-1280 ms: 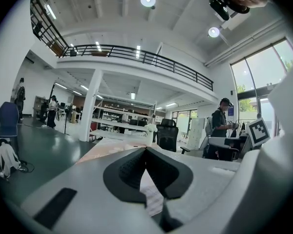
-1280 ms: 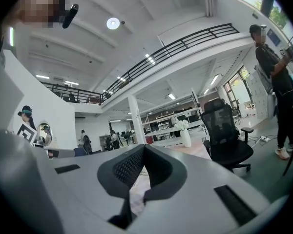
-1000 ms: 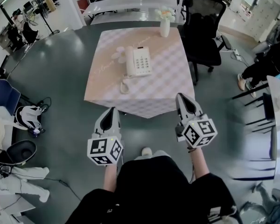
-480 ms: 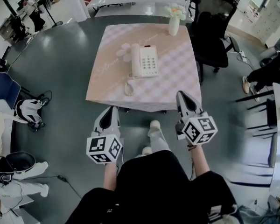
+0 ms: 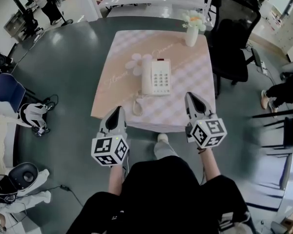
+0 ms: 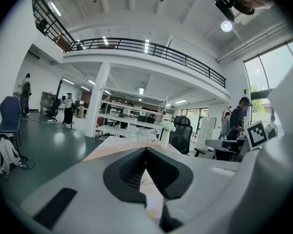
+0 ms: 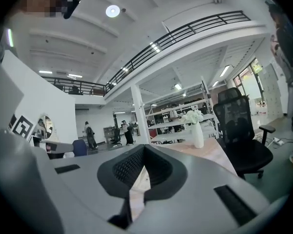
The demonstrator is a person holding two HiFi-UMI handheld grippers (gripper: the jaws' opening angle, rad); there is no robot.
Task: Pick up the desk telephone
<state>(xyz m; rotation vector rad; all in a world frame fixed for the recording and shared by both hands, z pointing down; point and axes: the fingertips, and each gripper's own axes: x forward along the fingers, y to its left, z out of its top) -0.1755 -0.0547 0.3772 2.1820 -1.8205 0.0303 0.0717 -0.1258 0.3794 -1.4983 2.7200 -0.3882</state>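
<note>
Both grippers are clenched shut on nothing. The dark pads of the left gripper (image 6: 146, 152) meet at the tips, and so do those of the right gripper (image 7: 144, 150). Each points roughly level towards the table (image 5: 121, 84).

In the head view the two tips show over the near edge of the table's checked pink cloth, left and right of the person's body, with the marker cubes behind them.

The telephone (image 5: 156, 77) lies flat near the middle of the table, between the lines of the two grippers and clear of both. Its handset rests on the left side of the base and the keypad is on the right. The coiled cord (image 5: 136, 106) trails towards the near edge, close to the left tip.

A vase of white flowers (image 5: 192, 32) stands at the far right corner. A black office chair (image 5: 233, 38) stands just beyond it.
</note>
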